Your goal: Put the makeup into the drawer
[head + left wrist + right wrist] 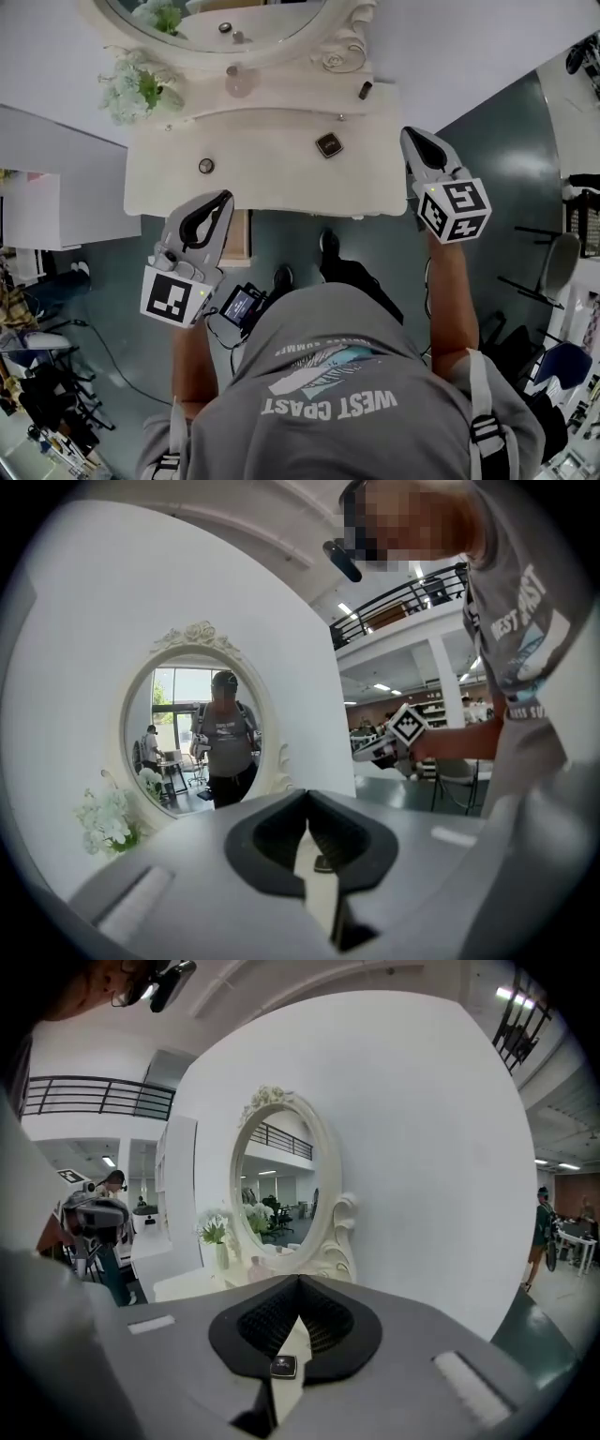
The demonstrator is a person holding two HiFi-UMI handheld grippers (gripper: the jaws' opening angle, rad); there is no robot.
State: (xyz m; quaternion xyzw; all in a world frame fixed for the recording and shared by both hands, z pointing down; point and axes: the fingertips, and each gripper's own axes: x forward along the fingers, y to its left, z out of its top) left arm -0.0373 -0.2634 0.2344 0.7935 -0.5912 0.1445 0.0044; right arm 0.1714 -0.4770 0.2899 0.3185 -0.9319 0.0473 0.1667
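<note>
Makeup is seen lying on the table [272, 178], none of it in a drawer. A compact [328, 144], dark and square with a pale rim, is laid near the middle of the table, somewhat toward the right edge. A small round jar [205, 166] is placed toward the front left corner, well apart from the compact. A dark tube [365, 90] is laid on the raised shelf at the back, near the back right corner. On the same shelf a bottle [239, 82] is stood about the middle, below the oval mirror [216, 23], and flowers [136, 91] are kept at the back left corner.

The left gripper [225, 197] is held over the front edge, near the jar but apart from it. Its jaws are seen closed together in the left gripper view, and nothing is gripped between them. The right gripper [410, 134] is held just off the right edge, level with the compact. Its jaws are also pressed together and empty.

A tan panel [236, 239] is seen under the front edge, beside the left gripper; whether it is an open drawer cannot be told.
</note>
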